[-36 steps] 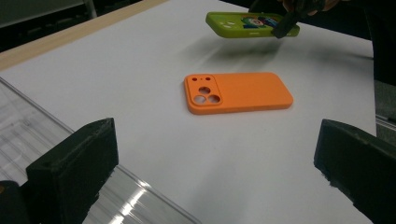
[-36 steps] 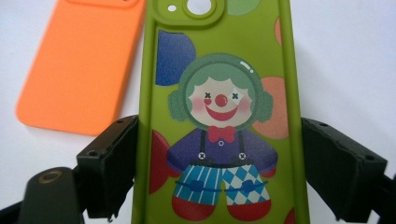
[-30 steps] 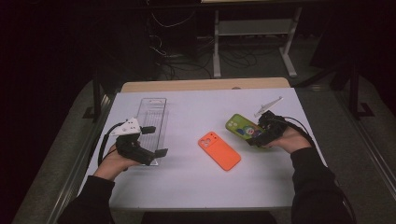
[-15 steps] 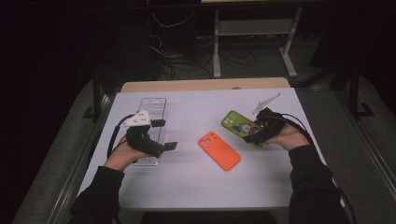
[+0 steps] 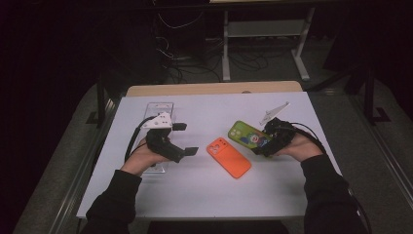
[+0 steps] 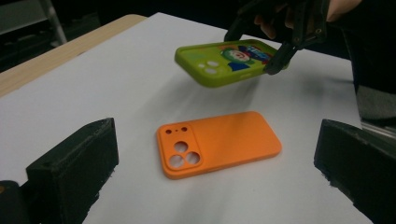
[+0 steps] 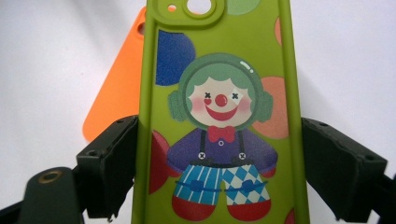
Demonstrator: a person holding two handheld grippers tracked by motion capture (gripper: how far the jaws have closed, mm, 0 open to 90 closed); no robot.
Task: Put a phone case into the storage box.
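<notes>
High view: table (image 5: 195,195) carries the orange case (image 5: 229,157) at centre. At 3 o'clock the right gripper (image 5: 265,144) clamps the green case (image 5: 246,135) by its long edges, lifted clear. At 9 o'clock the left gripper (image 5: 185,139) stands open, jaws aimed to straddle the orange case.

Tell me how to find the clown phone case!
Look at the white table, on its right side. The right gripper clamps a green case above it. Unlike the plain orange case lying flat nearby, it has a cartoon clown.
</notes>
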